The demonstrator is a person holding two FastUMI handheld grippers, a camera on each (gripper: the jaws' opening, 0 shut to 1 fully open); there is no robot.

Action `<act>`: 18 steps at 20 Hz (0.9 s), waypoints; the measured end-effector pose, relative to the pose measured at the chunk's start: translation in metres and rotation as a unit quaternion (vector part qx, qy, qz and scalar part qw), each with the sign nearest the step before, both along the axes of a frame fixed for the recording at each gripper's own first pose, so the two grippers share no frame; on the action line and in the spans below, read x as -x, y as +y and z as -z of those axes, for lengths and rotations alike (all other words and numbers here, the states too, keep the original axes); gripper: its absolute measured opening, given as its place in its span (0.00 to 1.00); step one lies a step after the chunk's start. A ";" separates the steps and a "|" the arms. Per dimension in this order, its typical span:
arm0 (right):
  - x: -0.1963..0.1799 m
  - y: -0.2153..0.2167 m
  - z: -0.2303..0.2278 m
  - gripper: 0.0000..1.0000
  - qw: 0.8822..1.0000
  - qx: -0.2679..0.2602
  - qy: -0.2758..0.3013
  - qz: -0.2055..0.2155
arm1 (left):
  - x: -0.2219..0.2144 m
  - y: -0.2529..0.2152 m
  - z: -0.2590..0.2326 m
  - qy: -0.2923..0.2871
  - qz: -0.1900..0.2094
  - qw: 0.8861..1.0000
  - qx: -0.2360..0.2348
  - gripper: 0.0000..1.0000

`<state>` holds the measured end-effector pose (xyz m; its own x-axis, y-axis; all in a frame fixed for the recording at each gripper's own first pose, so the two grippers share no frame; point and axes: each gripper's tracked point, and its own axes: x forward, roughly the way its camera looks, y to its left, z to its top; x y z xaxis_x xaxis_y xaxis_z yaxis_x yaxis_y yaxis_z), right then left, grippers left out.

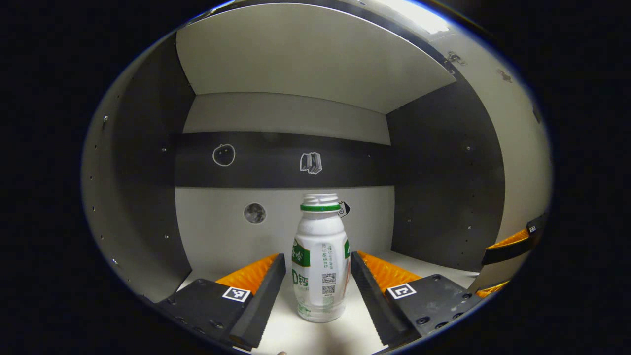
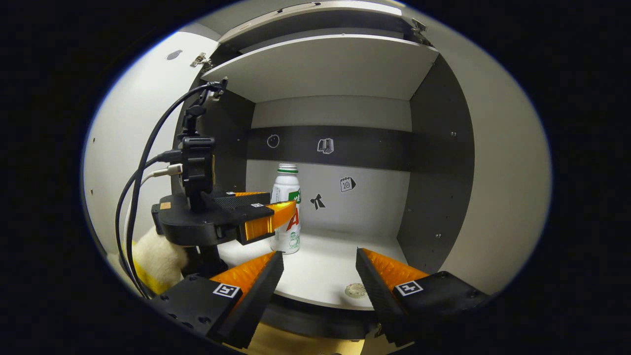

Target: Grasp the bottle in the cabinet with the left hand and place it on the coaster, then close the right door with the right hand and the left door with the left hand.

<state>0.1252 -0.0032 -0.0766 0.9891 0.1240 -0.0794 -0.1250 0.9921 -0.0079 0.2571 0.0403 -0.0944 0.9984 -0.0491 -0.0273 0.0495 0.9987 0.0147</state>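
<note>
So far nothing completed: bottle (image 1: 320,259) upright on cabinet shelf (image 2: 325,276), bracketed by spread, ungripping left gripper (image 1: 318,276); right gripper (image 2: 319,278) wide, empty; placement, door closing left.

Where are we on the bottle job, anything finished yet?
Nothing finished yet. In hand: the left gripper is open around the bottle, which stands upright on the cabinet shelf, jaws not yet pressing. Left: grasp, set it on the coaster, then close both doors. The right gripper waits open outside.

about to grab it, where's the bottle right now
The bottle stands upright on the cabinet shelf, between the open fingers of the left gripper, in front of the back wall.
</note>
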 end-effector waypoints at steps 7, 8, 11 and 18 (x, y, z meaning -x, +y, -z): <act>-0.005 -0.006 0.009 0.98 1.000 -0.003 0.011 0.003 | -0.017 -0.008 0.013 0.014 0.008 1.000 -0.016 0.86; -0.005 -0.007 0.010 0.98 1.000 -0.003 0.010 0.004 | -0.019 -0.008 0.015 0.015 0.009 1.000 -0.015 0.86; -0.007 -0.011 0.012 0.98 1.000 -0.006 0.012 0.009 | -0.026 -0.008 0.013 0.011 0.013 1.000 -0.015 0.90; -0.006 -0.010 0.009 0.98 1.000 -0.009 0.011 0.007 | -0.024 -0.014 0.007 0.013 0.021 0.999 -0.020 0.79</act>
<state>0.1309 -0.0137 -0.0861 0.9889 0.1115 -0.0985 -0.1108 0.9938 0.0127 0.2807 0.0264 -0.1019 0.9944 -0.0899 -0.0557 0.0928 0.9942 0.0536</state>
